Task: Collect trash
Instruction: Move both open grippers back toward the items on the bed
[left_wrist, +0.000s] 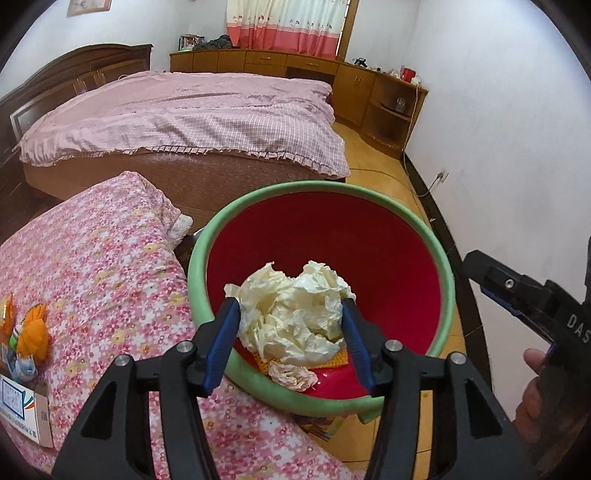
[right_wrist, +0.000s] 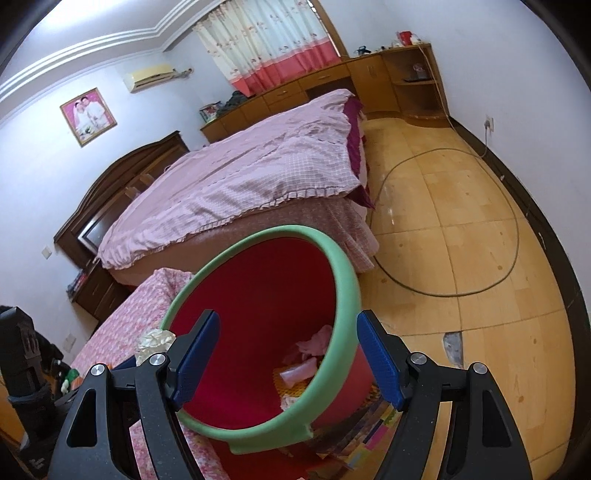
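While the left gripper (left_wrist: 290, 325) hangs over the mouth of the red bin (left_wrist: 388, 258), a crumpled ball of cream paper (left_wrist: 295, 314) sits between its blue pads (left_wrist: 223, 343). The jaws are partly apart, and I cannot tell if the pads press on the paper or only touch it at the sides. Under the paper, on the bottom of the bin, lies a smaller pinkish wad (left_wrist: 291, 374) beside an orange piece (left_wrist: 340, 358). The bin has a green rim (left_wrist: 199, 258) and stands on the wooden floor (right_wrist: 461, 240), against the edge of the flowered bedcover (left_wrist: 103, 266). The right gripper (right_wrist: 288, 354) has its jaws wide apart around the near side of the green rim, without touching it. Near the left edge of the flowered bedcover lie an orange wrapper (left_wrist: 33, 332) and a small carton (left_wrist: 22, 410).
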